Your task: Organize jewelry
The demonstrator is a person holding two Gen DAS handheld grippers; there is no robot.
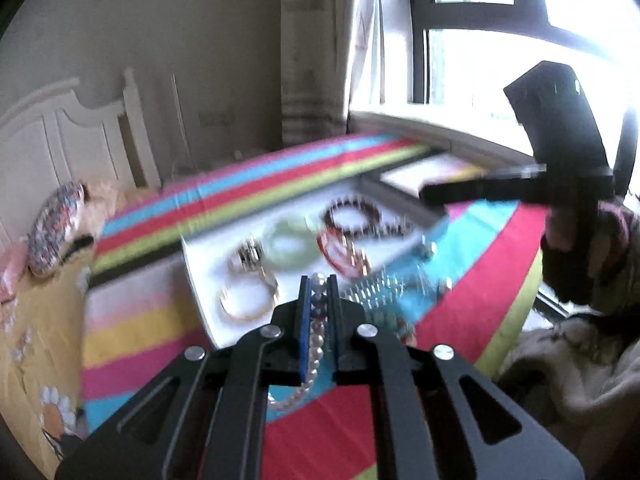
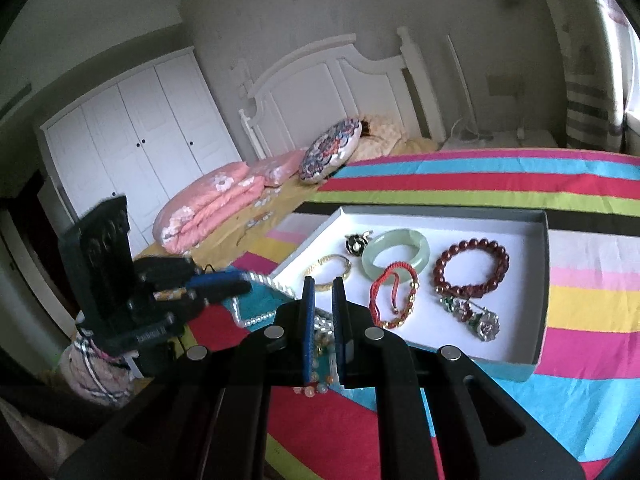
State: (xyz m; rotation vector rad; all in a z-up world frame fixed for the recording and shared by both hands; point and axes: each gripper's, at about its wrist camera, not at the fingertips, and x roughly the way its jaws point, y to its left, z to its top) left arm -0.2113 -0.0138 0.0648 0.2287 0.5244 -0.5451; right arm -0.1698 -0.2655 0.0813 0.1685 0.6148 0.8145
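Observation:
A white shallow box (image 2: 538, 280) lies on the striped bedspread and holds a jade bangle (image 2: 396, 255), a dark red bead bracelet (image 2: 472, 268), a red cord bracelet (image 2: 394, 296), a gold bangle (image 2: 330, 272), a dark ring (image 2: 356, 242) and a brooch (image 2: 474, 316). My left gripper (image 1: 319, 284) is shut on a pearl strand (image 1: 316, 344) just before the box (image 1: 200, 280). It shows at the left of the right wrist view (image 2: 240, 282), pearls (image 2: 260, 318) trailing. My right gripper (image 2: 323, 284) is shut on a multicoloured bead bracelet (image 2: 320, 364).
The striped bedspread (image 2: 480, 184) covers the bed. Pink folded quilts (image 2: 208, 208) and a patterned pillow (image 2: 330, 154) lie by the white headboard. A window and curtain stand beyond the bed in the left wrist view, where the right gripper (image 1: 436, 194) reaches over the box's far side.

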